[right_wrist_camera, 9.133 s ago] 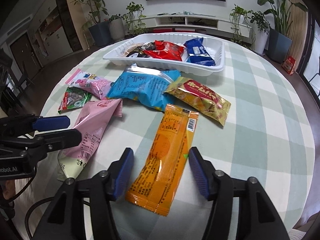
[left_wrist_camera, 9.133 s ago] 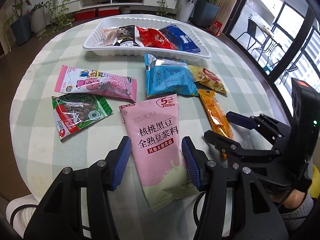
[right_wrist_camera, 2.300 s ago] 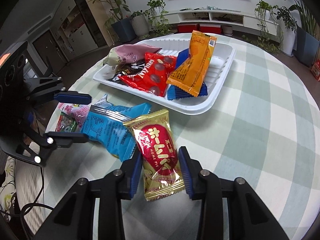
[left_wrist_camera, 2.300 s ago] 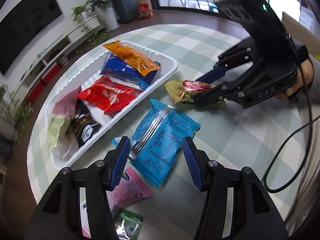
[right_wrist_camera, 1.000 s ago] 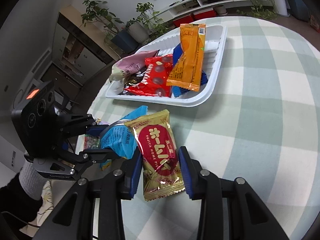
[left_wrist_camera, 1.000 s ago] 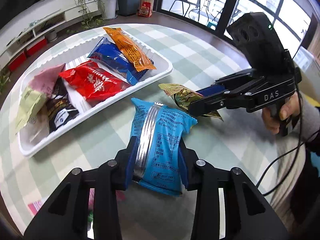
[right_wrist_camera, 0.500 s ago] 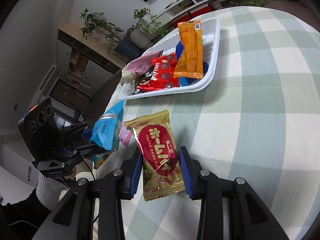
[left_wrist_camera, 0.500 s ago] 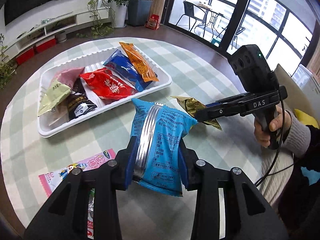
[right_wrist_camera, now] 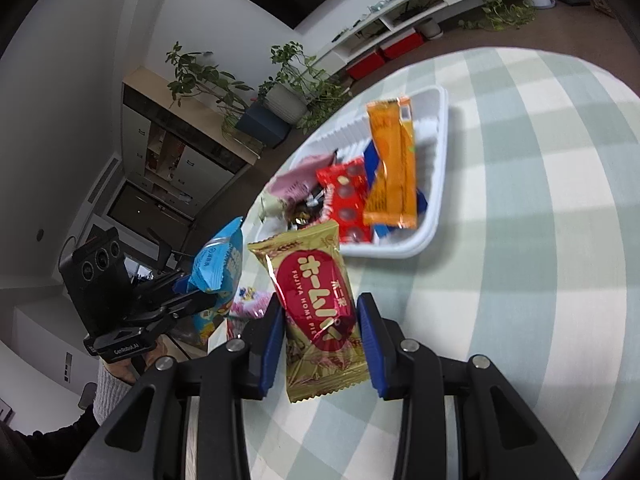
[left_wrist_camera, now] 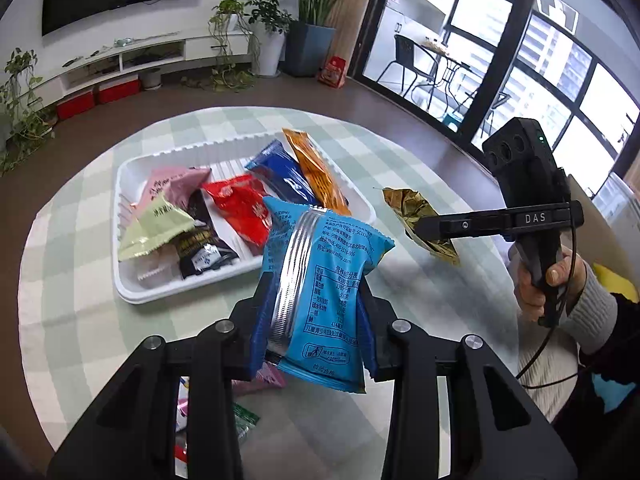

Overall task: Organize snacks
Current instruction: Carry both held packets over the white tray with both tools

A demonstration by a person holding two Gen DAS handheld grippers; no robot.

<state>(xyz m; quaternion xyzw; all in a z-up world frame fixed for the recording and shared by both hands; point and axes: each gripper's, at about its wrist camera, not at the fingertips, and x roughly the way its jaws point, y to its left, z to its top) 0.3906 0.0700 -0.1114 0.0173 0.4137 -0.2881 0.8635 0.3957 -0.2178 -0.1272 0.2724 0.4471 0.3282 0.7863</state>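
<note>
Two packets are in the air at once, both on the near side of the white tray (left_wrist_camera: 132, 296). The left hand-held gripper (left_wrist_camera: 312, 312) is clamped across the lower half of a blue packet (left_wrist_camera: 320, 276), which stands up between its pads above the tabletop (left_wrist_camera: 72, 320). The right hand-held gripper (right_wrist_camera: 322, 340) is clamped on a gold packet (right_wrist_camera: 316, 308) with a red label, held flat and pointing toward the tray's near rim.

Both packets look light and soft: sealed, slightly puffed film that dents under the pads and probably holds crushable contents. Film is slippery, so a hold across the middle, as here, seems safer than one on a crimped end, which could fold or slide out. Squeezing harder would likely only crush what is inside.

Inside the tray lie an orange packet (left_wrist_camera: 316, 172), a dark blue one (left_wrist_camera: 280, 172), a red one (left_wrist_camera: 244, 208), a black one (left_wrist_camera: 200, 244) and a pink one (left_wrist_camera: 172, 184), overlapping. Free room appears mostly at the tray's near edge. A pink wrapper (left_wrist_camera: 264, 380) lies on the tabletop, nearer than the tray.
</note>
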